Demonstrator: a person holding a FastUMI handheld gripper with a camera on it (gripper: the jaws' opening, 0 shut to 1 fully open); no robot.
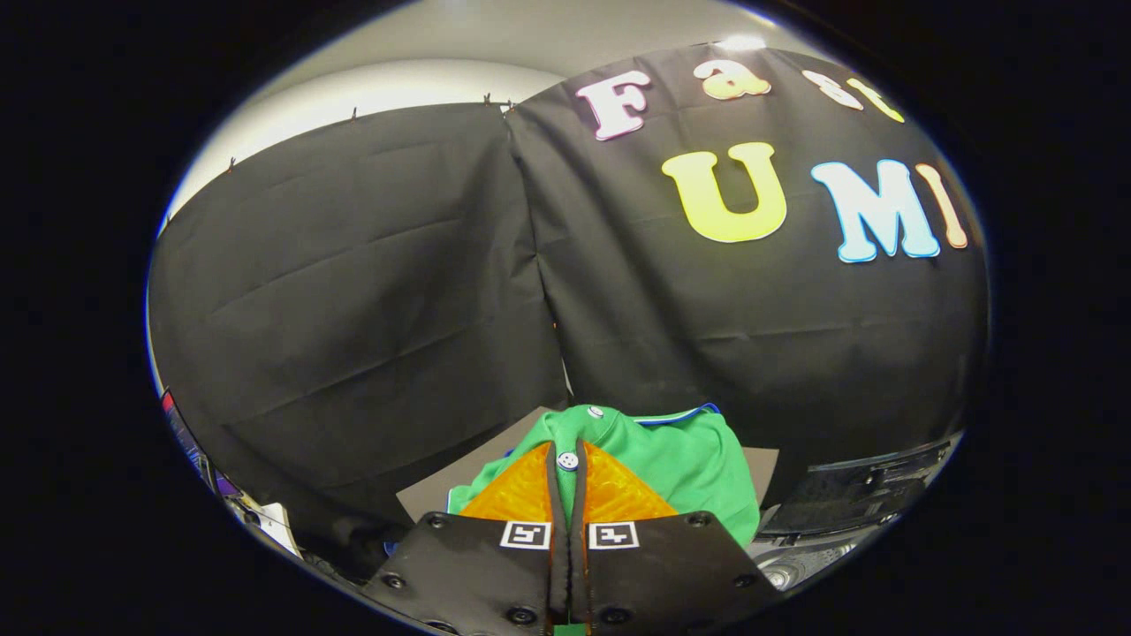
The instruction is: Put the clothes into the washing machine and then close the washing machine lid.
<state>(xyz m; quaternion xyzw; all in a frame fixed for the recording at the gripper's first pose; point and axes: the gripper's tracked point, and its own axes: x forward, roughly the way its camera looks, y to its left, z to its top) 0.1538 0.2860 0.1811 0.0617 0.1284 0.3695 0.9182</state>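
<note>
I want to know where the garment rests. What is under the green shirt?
The green button-up shirt hangs pinched between the gripper fingers. Below and behind it shows a flat brown board. The shirt covers the rest there.

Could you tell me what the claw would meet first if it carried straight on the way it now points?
The claw is already shut on the green shirt, pinching its buttoned placket. Straight ahead lies more of that shirt, then probably the black cloth wall beyond it, though depth is hard to judge.
</note>
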